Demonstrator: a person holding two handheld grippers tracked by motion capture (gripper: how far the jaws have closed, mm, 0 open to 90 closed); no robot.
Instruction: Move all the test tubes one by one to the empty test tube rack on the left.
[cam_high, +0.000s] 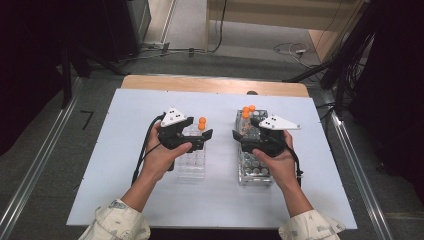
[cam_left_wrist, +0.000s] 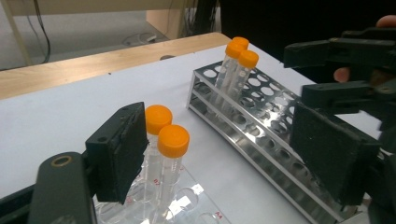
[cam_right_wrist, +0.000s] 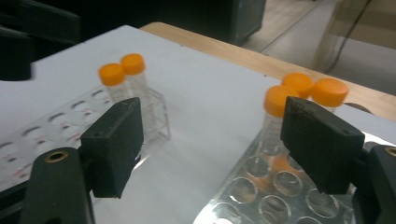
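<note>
Left tongs (cam_high: 199, 136): jaws apart, nothing clamped, over the clear plastic tube rack (cam_high: 192, 162).
Right tongs (cam_high: 244, 135): jaws apart, empty, above the shiny metal tube rack (cam_high: 254, 167).
Clear rack: holds two orange-capped clear tubes (cam_left_wrist: 163, 140) at its far end, just beside the left jaw.
Metal rack: three orange-capped tubes (cam_high: 248, 111) at its far end.
White counter (cam_high: 125, 125): carries both racks, side by side.

Two racks sit mid-table (cam_high: 125, 165): the clear rack (cam_high: 192, 165) under the left gripper (cam_high: 200, 137) (two orange-capped tubes (cam_high: 202, 123)), the metal rack (cam_high: 254, 170) under the right gripper (cam_high: 241, 136)
</note>
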